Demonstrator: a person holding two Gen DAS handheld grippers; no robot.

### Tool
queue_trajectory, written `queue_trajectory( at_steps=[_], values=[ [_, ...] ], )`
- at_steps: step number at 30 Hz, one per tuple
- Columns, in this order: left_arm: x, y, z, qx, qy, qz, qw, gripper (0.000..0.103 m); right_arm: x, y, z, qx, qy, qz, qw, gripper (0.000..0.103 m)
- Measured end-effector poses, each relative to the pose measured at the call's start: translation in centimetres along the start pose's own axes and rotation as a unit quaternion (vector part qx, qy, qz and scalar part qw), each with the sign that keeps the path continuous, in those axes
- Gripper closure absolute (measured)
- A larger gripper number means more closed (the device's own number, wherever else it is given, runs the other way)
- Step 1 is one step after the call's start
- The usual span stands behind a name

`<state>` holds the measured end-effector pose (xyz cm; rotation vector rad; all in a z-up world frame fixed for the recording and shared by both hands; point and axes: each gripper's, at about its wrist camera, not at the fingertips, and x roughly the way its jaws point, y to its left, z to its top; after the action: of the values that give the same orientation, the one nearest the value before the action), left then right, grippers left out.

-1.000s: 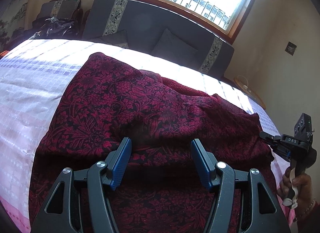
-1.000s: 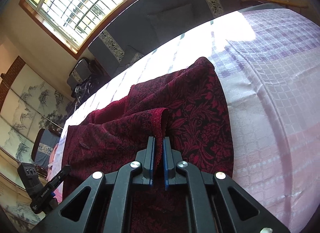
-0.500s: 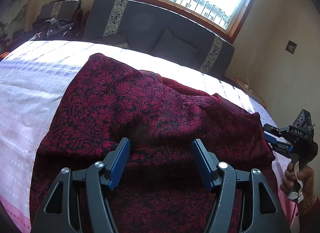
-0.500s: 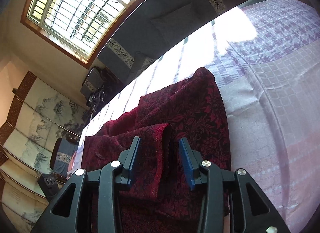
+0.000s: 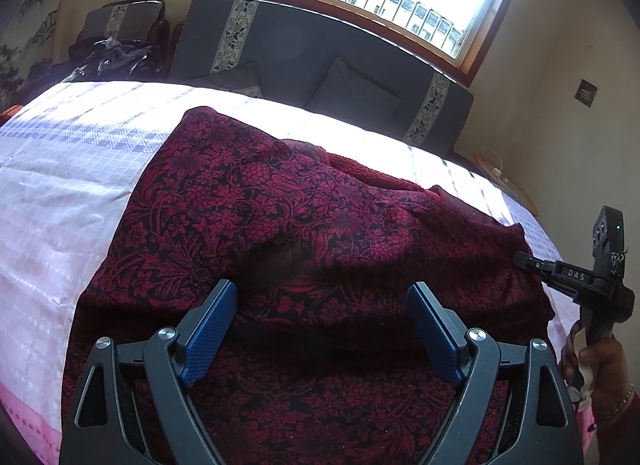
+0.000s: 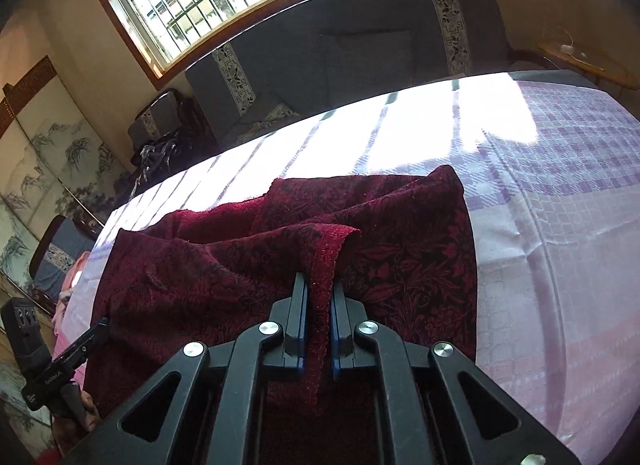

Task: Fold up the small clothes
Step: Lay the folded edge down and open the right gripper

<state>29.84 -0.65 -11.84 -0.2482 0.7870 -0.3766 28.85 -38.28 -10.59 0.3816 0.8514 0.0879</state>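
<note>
Right wrist view shows the dark red floral garment [image 6: 224, 277] spread on the bed [image 6: 560, 233], one edge pinched into a narrow upright ridge by the right tool [image 6: 319, 305], whose blue pads are clamped on that fold. Only a thin strip looks caught, so a quick pull could probably slip it free, or lift just the top layer and leave a skewed crease. Over the near hem, the left tool [image 5: 322, 325] hovers with its pads wide apart, gripping nothing; unanchored, the whole cloth may slide across the smooth checked bedspread.
</note>
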Motion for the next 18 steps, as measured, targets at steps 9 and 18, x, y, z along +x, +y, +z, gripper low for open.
queue_trajectory(
  at_steps=[9, 18],
  values=[
    [0.4, 0.5, 0.0, -0.014, 0.009, 0.003, 0.9999, 0.017, 1.0, -1.1, -1.0, 0.016, 0.006, -0.015, 1.0, 0.095],
    [1.1, -0.8, 0.0, 0.008, 0.025, 0.04, 0.9989, 0.017, 0.4, -0.5, -1.1, 0.006, 0.006, -0.029, 1.0, 0.087]
  ],
)
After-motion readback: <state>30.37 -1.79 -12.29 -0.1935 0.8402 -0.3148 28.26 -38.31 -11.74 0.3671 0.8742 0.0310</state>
